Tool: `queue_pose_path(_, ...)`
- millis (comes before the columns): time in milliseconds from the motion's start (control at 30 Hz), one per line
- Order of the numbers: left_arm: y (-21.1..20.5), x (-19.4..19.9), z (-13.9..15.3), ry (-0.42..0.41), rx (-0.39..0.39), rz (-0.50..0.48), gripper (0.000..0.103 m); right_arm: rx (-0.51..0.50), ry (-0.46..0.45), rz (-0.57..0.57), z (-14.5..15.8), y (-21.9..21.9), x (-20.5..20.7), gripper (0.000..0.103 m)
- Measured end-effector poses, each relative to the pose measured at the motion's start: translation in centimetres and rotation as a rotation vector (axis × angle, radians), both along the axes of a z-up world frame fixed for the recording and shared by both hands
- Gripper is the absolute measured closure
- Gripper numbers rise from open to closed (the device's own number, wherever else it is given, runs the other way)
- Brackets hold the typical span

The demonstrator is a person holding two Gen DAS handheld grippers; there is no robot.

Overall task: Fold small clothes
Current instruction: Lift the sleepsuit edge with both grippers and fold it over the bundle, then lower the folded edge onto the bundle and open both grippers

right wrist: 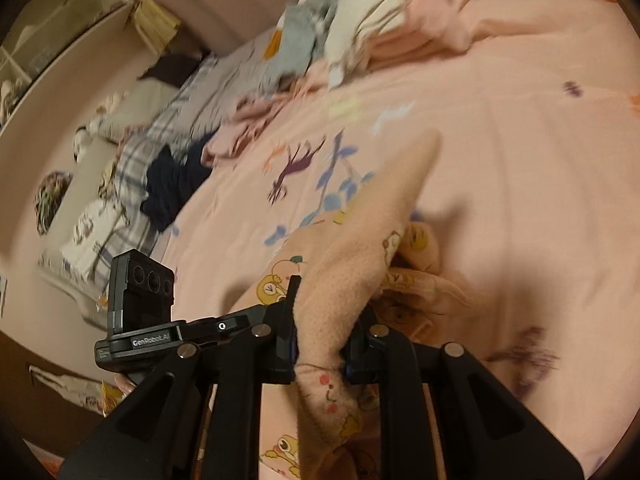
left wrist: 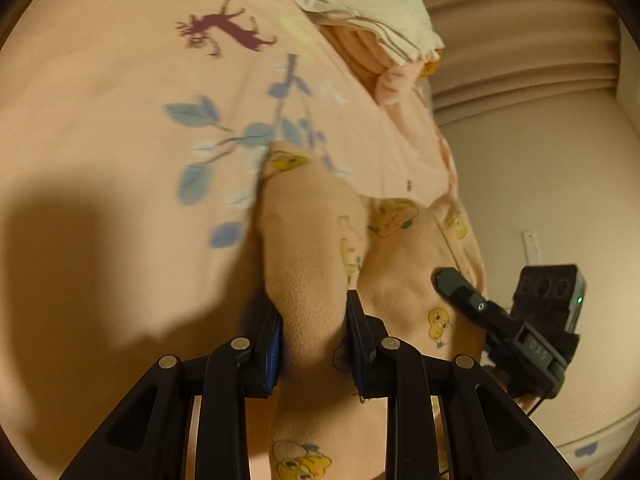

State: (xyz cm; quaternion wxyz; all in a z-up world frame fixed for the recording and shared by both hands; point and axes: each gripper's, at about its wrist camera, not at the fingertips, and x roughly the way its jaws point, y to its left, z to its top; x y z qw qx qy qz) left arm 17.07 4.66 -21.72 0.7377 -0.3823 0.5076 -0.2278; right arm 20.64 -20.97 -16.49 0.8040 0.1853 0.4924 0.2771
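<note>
Left wrist view shows the left gripper (left wrist: 314, 336) clenched on a bunched fold of a small peach fleece garment (left wrist: 308, 240) printed with yellow chicks; the right gripper (right wrist: 320, 344) is likewise clamped on another fold of it in the right wrist view. The garment is held between the two grippers, above or draped onto the pink printed bedsheet (left wrist: 120, 120); whether its lower part rests on the bed cannot be told. Judged from its nap and slack drape, the cloth is light, soft and limp, not slippery and not fragile; it will sag and bunch wherever unsupported, so hold is best taken at hems or corners, with the span kept taut between the grips. Which part each gripper has (cuff, hem or leg) is not determinable: the fabric is gathered, motion-blurred and cut off by the lower edge of both views. A pile of other clothes (right wrist: 352, 28) lies well apart at the far side of the bed.
</note>
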Motion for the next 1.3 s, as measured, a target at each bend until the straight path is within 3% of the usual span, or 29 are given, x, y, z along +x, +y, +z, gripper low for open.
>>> queue_pose_path(233,-1.8,-0.6,0.2,-0.026,0.128,-0.054,0.077,-0.124,0.070,0.007,-2.5,-0.7,-0.5,0.083)
queue_pose_path(367,-1.7,-0.7,-0.3,-0.017,0.111,-0.071,0.077,-0.168,0.102,-0.014,-3.3,-3.0,-2.0,0.079)
queue_pose_path(700,-2.7,-0.3,0.6,-0.028,0.212,-0.087,0.077,-0.143,0.156,-0.059,-4.4,-5.3,-2.9,0.066)
queue_pose_path(900,-4.9,-1.0,2.3,-0.109,0.420,-0.108,0.077,-0.249,0.095,-0.056,-3.2,-4.7,-2.9,0.068)
queue_pose_path(1000,-5.1,-1.8,3.6,-0.139,0.476,-0.098,0.077,-0.277,0.093,-0.078,-2.9,-4.8,-3.0,0.072)
queue_pose_path(1067,-5.1,-2.4,5.3,-0.185,0.531,-0.073,0.077,-0.306,0.064,-0.078,-1.9,-4.6,-3.4,0.077)
queue_pose_path(1133,-4.7,-3.1,7.7,-0.280,0.592,-0.015,0.077,-0.376,-0.001,-0.083,-0.5,-4.3,-3.7,0.085)
queue_pose_path(1200,-4.3,-3.0,9.3,-0.324,0.591,0.003,0.077,-0.398,-0.050,-0.095,0.9,-4.3,-3.8,0.087)
queue_pose_path(1300,-5.1,-2.6,10.3,-0.356,0.581,-0.013,0.077,-0.343,-0.091,-0.109,2.5,-4.4,-3.3,0.091)
